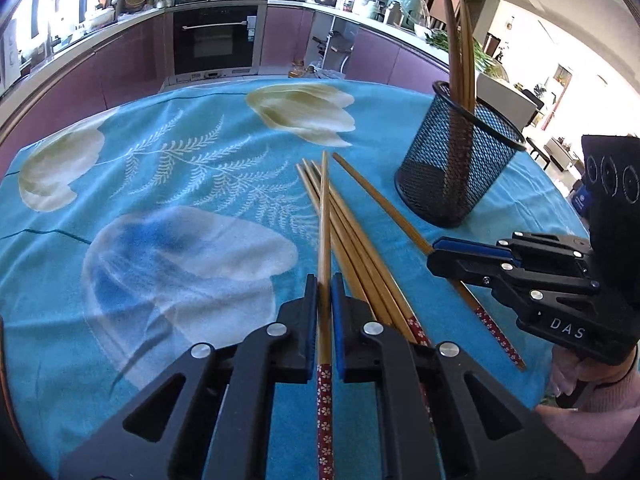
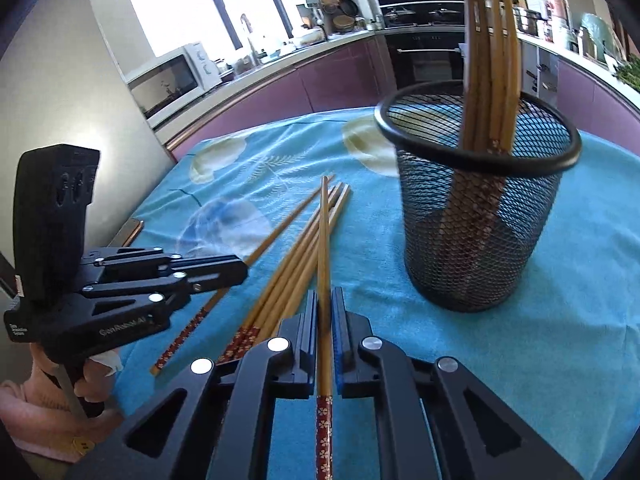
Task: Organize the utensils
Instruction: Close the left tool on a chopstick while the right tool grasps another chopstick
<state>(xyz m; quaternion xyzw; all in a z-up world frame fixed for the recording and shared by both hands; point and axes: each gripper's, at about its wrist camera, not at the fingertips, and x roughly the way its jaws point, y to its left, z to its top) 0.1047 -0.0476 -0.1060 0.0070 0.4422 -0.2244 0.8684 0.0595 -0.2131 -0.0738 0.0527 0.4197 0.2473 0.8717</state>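
The left tool (image 1: 324,292) is clamping one bamboo chopstick (image 1: 325,216) between its blue pads, and the right tool (image 2: 324,304) is likewise pinching a second chopstick (image 2: 324,240), each stick running forward over the loose pile of chopsticks (image 1: 360,248) that is lying on the tabletop's blue flowered cloth (image 1: 180,160) just beside the black mesh holder (image 2: 476,220). That holder is standing upright on the cloth to the right of the pile, with several chopsticks (image 2: 490,60) leaning inside it, red patterned ends down. A single chopstick (image 2: 224,280) is lying slightly apart from the pile, on the side away from the holder.
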